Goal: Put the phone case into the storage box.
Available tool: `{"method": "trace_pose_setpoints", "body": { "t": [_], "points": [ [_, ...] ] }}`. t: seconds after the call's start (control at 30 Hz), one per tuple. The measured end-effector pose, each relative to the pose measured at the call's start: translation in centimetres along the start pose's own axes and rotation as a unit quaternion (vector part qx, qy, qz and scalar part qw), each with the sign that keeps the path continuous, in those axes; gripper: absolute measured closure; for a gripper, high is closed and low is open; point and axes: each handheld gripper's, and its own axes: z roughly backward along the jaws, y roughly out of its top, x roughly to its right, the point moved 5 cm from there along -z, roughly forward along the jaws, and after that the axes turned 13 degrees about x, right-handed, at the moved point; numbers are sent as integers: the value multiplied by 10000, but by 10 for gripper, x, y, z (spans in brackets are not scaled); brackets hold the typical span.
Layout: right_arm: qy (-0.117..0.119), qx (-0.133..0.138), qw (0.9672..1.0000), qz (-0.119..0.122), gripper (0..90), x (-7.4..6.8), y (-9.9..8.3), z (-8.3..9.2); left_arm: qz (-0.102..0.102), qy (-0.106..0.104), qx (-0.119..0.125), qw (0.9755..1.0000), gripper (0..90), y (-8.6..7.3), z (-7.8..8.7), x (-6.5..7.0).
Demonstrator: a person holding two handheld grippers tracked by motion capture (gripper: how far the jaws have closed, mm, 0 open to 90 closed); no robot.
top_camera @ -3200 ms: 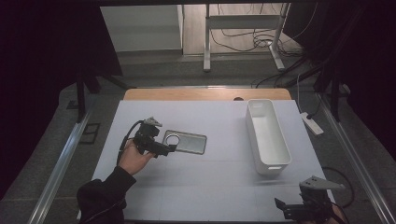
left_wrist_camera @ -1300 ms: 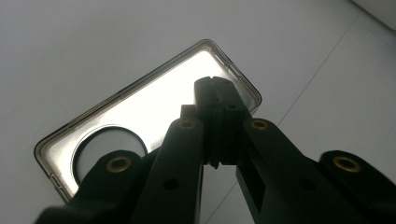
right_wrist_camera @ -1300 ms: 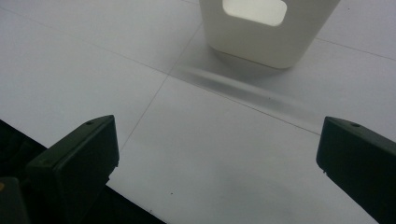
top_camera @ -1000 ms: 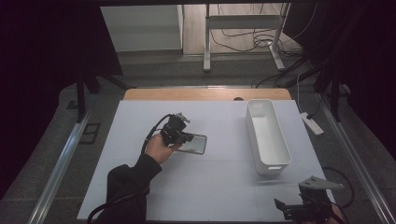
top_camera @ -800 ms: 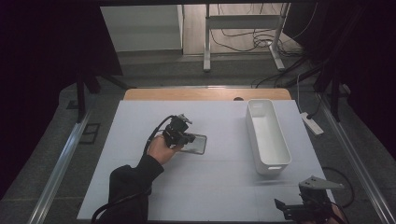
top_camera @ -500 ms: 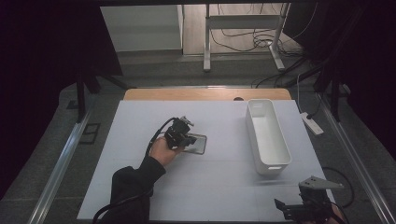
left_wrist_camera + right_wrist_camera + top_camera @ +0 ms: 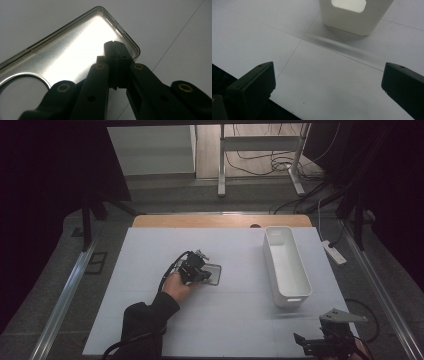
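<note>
A clear phone case (image 7: 215,275) with a round camera cut-out lies flat on the white table (image 7: 240,320), left of the middle. My left gripper (image 7: 199,269) hangs over the case's left part, held by a hand in a dark sleeve. In the left gripper view its jaws are pressed together, and the left gripper (image 7: 115,45) points at the inside face of the case (image 7: 72,52) near one corner, with nothing between the jaws. My right gripper (image 7: 320,347) rests at the table's near right corner. It is open, and the right gripper (image 7: 328,77) has only bare table in its gap.
A long white bin (image 7: 286,265) stands at the right of the table, its near end with a handle hole (image 7: 355,17) facing my right gripper. A wooden strip (image 7: 220,221) runs along the far edge. Metal rails flank the table on both sides.
My left gripper has moved right, onto the case, and in the last second sunk a little toward it. The case and the right gripper have stayed in place.
</note>
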Motion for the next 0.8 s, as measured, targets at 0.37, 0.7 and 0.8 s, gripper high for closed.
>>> {"method": "trace_pose_setpoints", "body": {
  "t": [0.37, 0.7, 0.8],
  "points": [
    [-1, -5, 10000, -2, 0, 0, 0, 0, -10, 30, -132, 9999, 890, -6, -6, 0],
    [5, -13, 10000, -4, 0, 0, 0, 0, -20, 38, -159, 9999, 890, -10, -6, 1],
    [3, -14, 10000, -4, 1, 0, 0, 0, -18, 46, -162, 9999, 890, -11, -5, 1]
  ]
}}
